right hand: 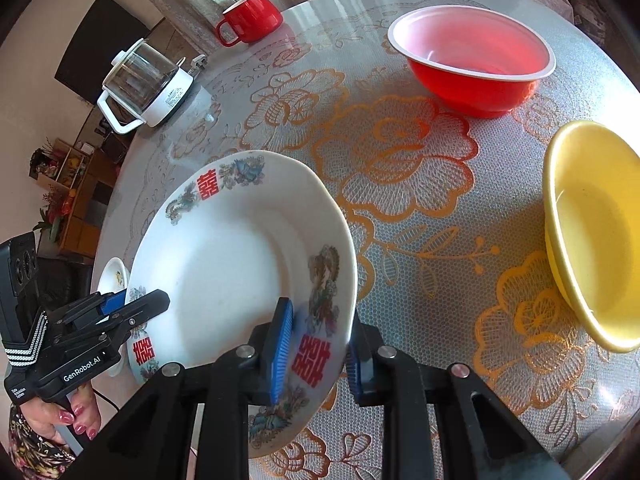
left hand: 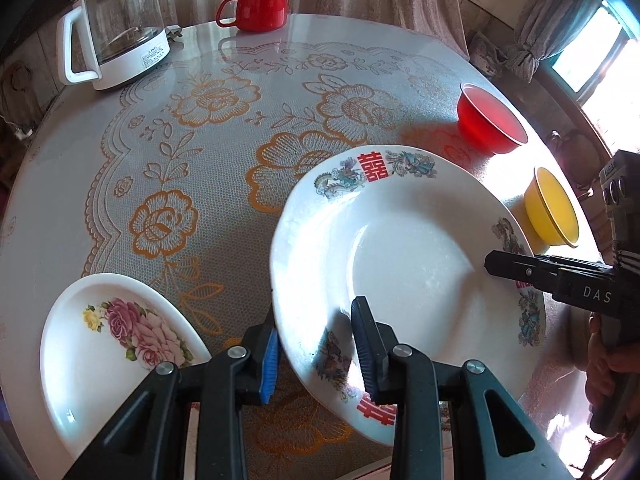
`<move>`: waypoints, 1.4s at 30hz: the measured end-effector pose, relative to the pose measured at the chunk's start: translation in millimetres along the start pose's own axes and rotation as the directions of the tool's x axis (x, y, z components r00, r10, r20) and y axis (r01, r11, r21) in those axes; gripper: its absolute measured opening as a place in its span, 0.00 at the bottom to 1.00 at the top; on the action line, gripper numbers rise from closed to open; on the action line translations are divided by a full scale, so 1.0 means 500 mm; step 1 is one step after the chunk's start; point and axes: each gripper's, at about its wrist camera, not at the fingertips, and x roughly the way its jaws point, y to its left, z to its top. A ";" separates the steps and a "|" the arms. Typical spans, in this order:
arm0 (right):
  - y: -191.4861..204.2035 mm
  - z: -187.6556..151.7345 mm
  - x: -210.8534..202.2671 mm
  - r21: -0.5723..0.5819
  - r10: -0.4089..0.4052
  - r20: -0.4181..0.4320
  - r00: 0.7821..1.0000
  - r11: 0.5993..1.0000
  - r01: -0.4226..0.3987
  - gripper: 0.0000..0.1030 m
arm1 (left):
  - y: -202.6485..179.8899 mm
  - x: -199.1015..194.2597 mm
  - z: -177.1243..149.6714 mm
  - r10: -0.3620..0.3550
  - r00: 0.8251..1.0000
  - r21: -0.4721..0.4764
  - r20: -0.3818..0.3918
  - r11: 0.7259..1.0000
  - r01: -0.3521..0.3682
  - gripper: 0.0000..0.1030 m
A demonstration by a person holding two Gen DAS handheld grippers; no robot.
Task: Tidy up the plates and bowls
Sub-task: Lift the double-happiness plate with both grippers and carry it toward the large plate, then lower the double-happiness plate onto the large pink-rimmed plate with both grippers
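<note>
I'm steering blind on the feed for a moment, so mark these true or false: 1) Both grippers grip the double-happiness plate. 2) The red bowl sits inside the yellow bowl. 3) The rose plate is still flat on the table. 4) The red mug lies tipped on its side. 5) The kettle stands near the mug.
1) True: the left gripper and the right gripper each clamp the rim of the double-happiness plate.
2) False: the red bowl and the yellow bowl stand apart on the table.
3) True: the rose plate rests there.
4) False: the red mug stands upright.
5) True: the kettle is close by.
</note>
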 end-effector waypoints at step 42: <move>0.106 -0.176 -0.178 -0.223 0.076 0.110 0.991 0.974 -0.050 0.20 | -0.039 -0.215 -0.218 -0.029 0.981 -0.066 0.190 0.997 0.042 0.33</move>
